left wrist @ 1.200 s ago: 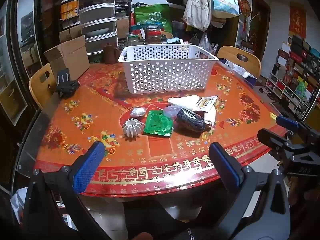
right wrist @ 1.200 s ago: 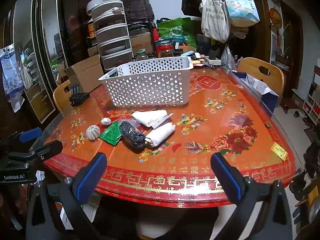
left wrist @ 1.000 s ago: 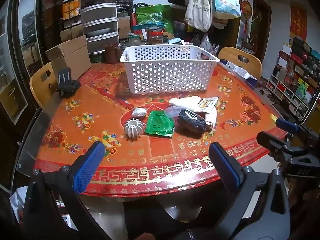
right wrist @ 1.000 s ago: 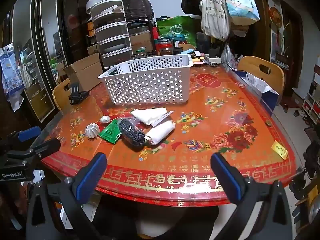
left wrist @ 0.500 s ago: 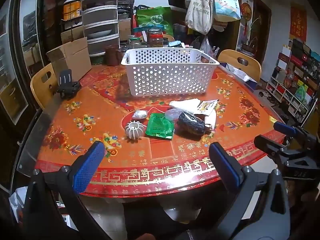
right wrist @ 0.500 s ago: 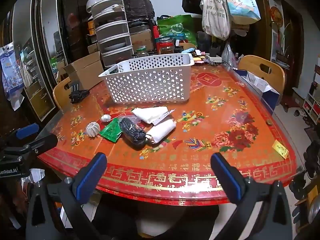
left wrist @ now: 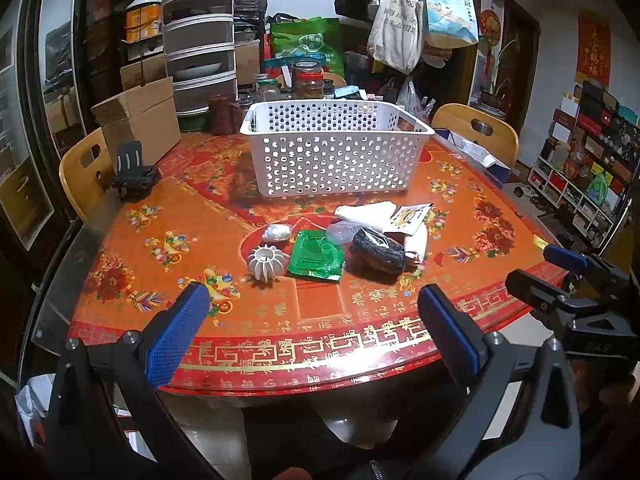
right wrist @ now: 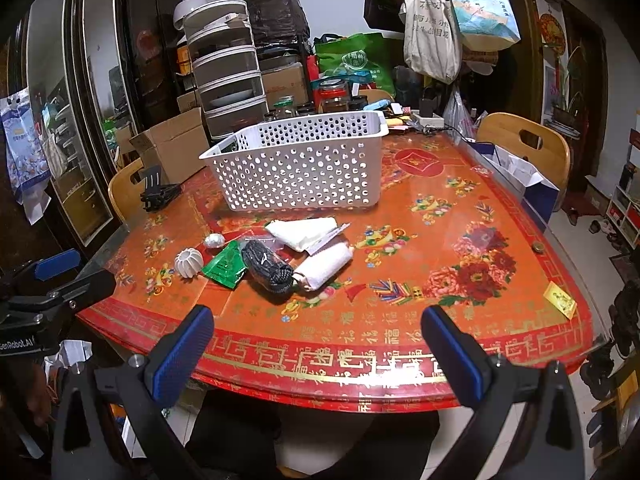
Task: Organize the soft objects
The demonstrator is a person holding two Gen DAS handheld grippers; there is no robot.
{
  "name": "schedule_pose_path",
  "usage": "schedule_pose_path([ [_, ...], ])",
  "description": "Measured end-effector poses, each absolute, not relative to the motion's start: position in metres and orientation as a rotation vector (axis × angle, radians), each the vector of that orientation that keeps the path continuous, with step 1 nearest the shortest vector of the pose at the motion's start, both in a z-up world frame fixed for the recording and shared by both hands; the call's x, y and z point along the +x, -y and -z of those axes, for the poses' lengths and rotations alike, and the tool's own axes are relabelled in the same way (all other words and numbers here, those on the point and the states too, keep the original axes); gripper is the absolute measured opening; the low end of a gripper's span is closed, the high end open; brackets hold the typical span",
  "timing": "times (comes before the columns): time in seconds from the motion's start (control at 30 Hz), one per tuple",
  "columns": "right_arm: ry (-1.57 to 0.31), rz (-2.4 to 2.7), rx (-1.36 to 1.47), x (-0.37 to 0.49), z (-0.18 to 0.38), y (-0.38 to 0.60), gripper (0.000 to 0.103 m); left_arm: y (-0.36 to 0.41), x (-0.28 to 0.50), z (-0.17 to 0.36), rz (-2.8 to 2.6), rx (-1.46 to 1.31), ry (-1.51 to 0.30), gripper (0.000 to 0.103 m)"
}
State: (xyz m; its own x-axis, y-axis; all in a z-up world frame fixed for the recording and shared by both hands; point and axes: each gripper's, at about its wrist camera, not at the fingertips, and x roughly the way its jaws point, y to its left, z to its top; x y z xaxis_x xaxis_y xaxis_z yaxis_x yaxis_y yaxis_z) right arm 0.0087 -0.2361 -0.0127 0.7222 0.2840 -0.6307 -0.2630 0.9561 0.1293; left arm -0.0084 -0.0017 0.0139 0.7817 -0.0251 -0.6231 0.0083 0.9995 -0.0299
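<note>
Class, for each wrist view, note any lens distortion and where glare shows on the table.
Left wrist view: fisheye bends the table edge, dark vignette corners, soft sheen behind the white basket. Right wrist view: same curvature, pale glare on the glossy top right of the basket.

left tool (left wrist: pixel 312 328): jaws wide | right tool (right wrist: pixel 316 344): jaws wide

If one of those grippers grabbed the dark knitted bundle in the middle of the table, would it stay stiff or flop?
The dark knitted bundle looks like rolled fabric, so it would probably squash and sag. Likely light. Its rounded shape might roll slightly if nudged.
</note>
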Motion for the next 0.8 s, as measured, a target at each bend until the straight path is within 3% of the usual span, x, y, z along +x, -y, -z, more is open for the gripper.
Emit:
schedule_pose_path([
  [0.8, -0.703, -0.302, 0.035, 0.009, 0.0122, 0.2373, 0.103, -0.0013, -0.0087, -0.0136, 0.022, -0.03, -0.676, 0.103],
])
